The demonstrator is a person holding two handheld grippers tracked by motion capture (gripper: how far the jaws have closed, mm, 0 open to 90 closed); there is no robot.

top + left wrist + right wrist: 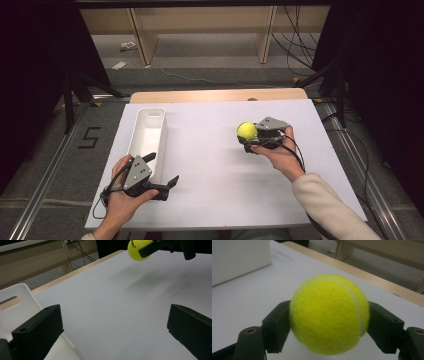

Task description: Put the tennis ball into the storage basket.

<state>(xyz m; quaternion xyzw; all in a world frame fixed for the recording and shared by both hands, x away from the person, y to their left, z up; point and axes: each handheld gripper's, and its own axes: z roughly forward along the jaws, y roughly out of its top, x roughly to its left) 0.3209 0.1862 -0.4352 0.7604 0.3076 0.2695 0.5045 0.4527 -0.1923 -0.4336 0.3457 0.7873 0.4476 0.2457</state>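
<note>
We work over the white surface (pixel 210 150), where the long white tray (pixel 147 137) lies as our landmark. Our left claw (pixel 162 172) sits just beside the tray's near end, jaws spread wide with nothing between them. Well to the right of the tray, our right claw (pixel 248 139) is clenched around the yellow tennis ball (pixel 246 130), lifted off the surface.

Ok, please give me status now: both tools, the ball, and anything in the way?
Right tool shut on tennis ball, lifted off table. Left tool open, beside white bin. Path to bin clear.
</note>
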